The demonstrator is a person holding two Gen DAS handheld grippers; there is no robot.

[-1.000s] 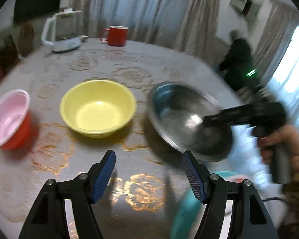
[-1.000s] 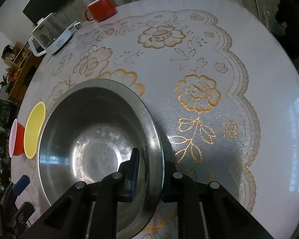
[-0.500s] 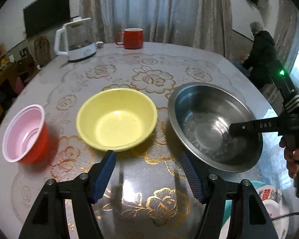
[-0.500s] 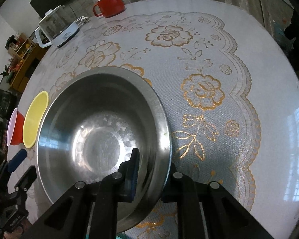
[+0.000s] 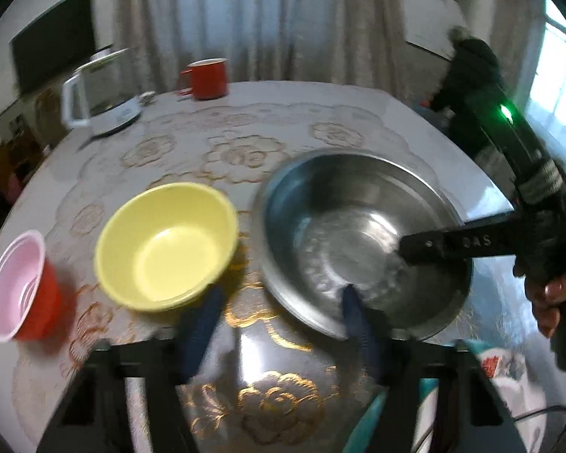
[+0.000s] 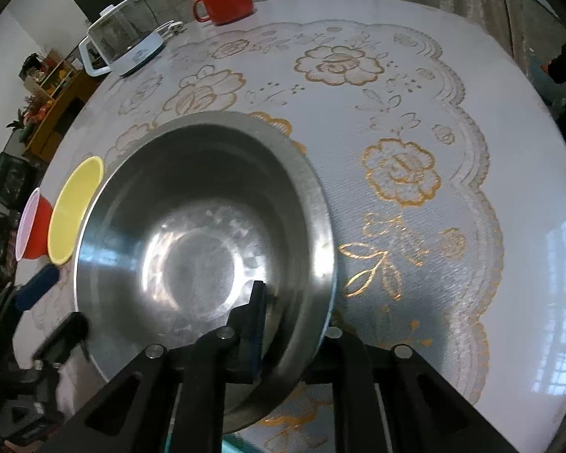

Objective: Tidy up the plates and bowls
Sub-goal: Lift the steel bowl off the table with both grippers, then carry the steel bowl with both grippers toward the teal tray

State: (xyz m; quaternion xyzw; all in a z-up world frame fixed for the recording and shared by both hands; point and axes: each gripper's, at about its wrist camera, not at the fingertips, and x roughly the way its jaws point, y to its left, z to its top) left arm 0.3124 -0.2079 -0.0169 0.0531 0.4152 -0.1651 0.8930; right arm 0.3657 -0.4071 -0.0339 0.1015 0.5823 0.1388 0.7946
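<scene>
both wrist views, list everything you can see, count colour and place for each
steel bowl: 1, silver, near side of table, rim clamped by the right claw
yellow bowl: 1, yellow, on table left of the steel bowl
cup: 1, red outside, pink inside, left of the yellow bowl
mug: 1, red, far edge of table
kettle: 1, clear with white base, far left of table
table: 1, white cover with gold flowers
dish: white with red marks on a teal piece, lower right edge, partly hidden
curtains: beige, behind table
screen: 1, black, left wall
left claw: black with blue pads, closing, nothing between them
right claw: black, shut on the steel bowl's rim
hand: 1, holding the right claw's handle
</scene>
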